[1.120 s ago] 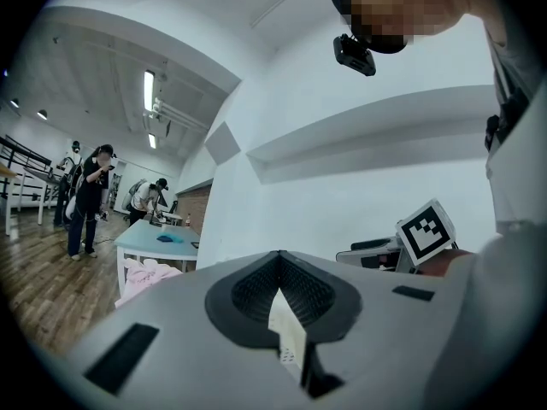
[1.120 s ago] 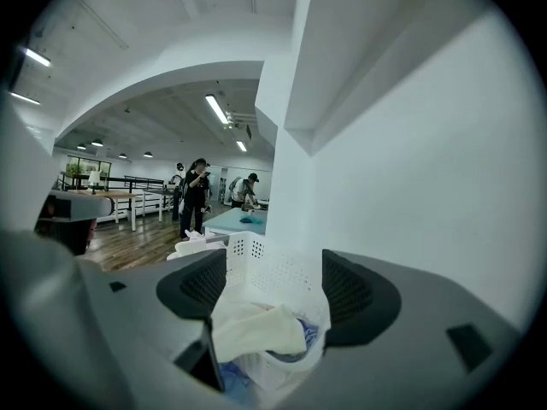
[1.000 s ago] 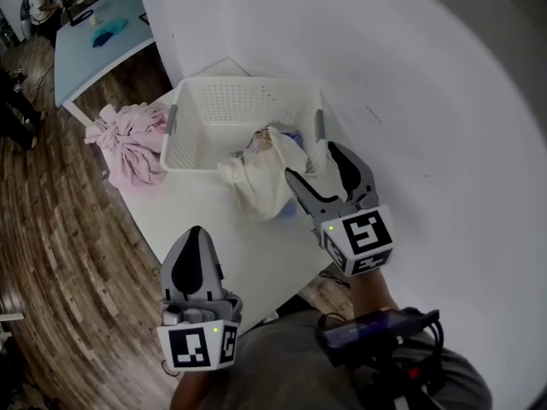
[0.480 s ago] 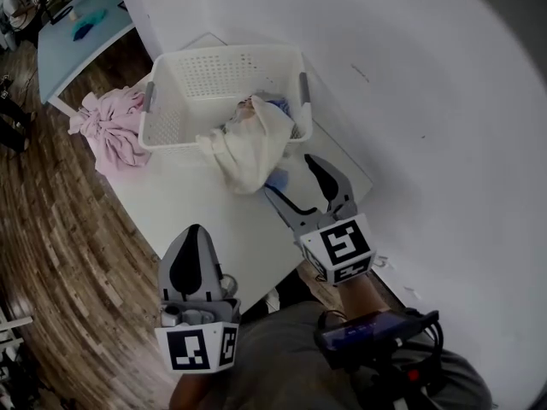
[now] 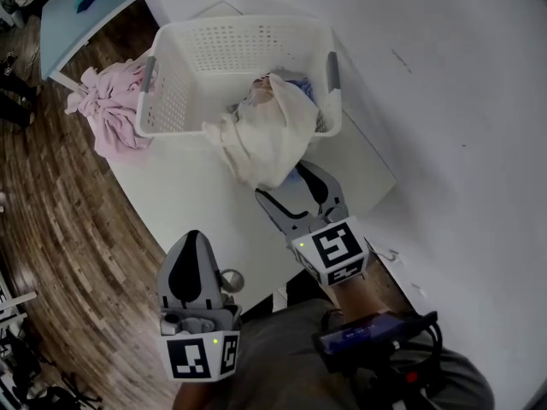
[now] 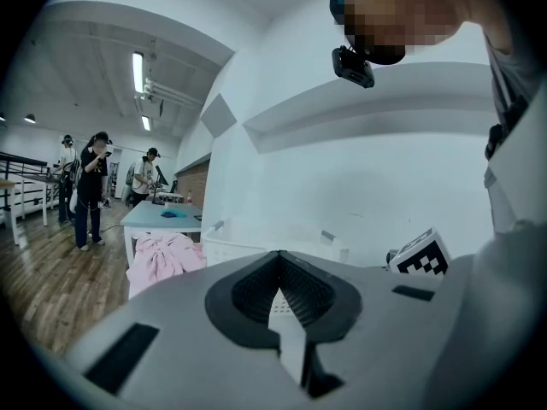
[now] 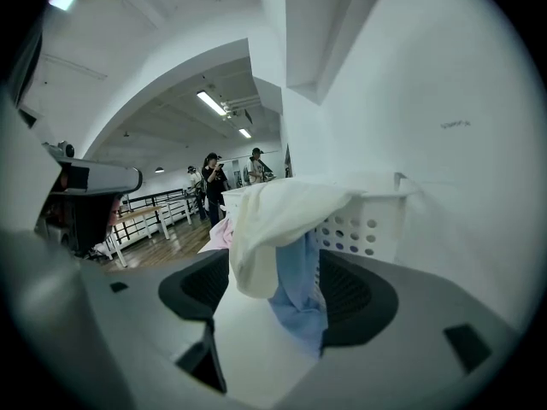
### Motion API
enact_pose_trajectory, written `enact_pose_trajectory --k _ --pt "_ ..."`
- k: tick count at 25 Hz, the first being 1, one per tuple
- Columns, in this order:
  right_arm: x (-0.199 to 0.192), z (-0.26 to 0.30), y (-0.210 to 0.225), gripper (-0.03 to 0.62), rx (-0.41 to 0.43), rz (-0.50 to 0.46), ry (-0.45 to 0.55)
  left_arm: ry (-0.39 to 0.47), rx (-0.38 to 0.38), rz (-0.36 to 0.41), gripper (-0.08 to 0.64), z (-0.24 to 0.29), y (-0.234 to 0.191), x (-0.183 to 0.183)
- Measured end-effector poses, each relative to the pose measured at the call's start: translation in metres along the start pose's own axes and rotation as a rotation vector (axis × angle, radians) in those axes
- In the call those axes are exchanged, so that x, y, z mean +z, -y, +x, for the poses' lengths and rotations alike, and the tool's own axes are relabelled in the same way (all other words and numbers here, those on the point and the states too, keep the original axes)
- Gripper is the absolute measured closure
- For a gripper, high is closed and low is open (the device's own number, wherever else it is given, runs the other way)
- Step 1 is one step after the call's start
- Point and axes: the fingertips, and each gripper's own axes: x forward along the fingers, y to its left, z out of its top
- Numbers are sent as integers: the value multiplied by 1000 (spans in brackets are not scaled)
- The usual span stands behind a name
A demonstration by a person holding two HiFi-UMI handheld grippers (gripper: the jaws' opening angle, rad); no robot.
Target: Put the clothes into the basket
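The white basket [image 5: 248, 26] sits on the table [image 5: 192, 203] by the wall. A cream cloth [image 5: 265, 139] hangs over its near rim, part in and part out. A blue cloth [image 7: 299, 293] hangs under it. A pink cloth [image 5: 107, 109] lies left of the basket, outside it.

The right gripper [image 5: 286, 183] is just in front of the hanging cloths. Its jaws are apart and have just closed a little. The blue cloth hangs between them. It may brush one jaw, but that is hard to see.

The left gripper [image 5: 191, 244] is well back from the basket. Its jaws are together, with nothing in them.
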Motion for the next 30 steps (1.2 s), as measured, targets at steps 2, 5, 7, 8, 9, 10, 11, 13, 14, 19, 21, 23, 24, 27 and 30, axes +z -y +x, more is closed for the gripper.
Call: enact_pose_trajectory --k 2,5,7,8,9,10,11,13,14,19,21,23,24,27,30 --pt "-8 11 -1 256 21 12 -18 -14 19 -3 552 4 -6 -4" --pt "-14 25 -2 275 42 26 -31 -35 45 -10 552 9 -15 -10" --pt "-12 30 0 351 43 26 -14 -44 57 -15 552 14 -19 -14" --pt "-9 31 0 453 45 22 -1 -45 61 -17 552 16 -21 -16" --pt "-5 31 -1 525 51 16 12 -45 64 -19 552 17 -23 -16" --pt "0 31 -2 556 61 7 23 -42 66 -21 552 18 -24 -16" --pt "7 29 -5 566 72 -7 33 -36 67 -23 552 19 -24 -15" --pt "25 25 -9 572 84 -57 55 -16 65 -25 552 20 -23 -7" --pt "38 22 -10 572 85 -88 70 -2 62 -25 552 21 -22 -1" --pt "104 13 -6 574 60 -160 146 83 66 -19 552 21 -25 36" --pt "126 17 3 572 42 -185 164 112 81 -20 552 22 -30 49" --pt "141 27 15 572 25 -206 167 139 99 -23 552 24 -36 60" --pt "145 33 22 572 16 -214 159 151 109 -24 552 26 -39 65" --pt "153 53 41 565 4 -240 97 180 141 -31 552 29 -46 78" --pt "150 69 47 466 29 -280 14 190 168 -43 552 33 -53 81"
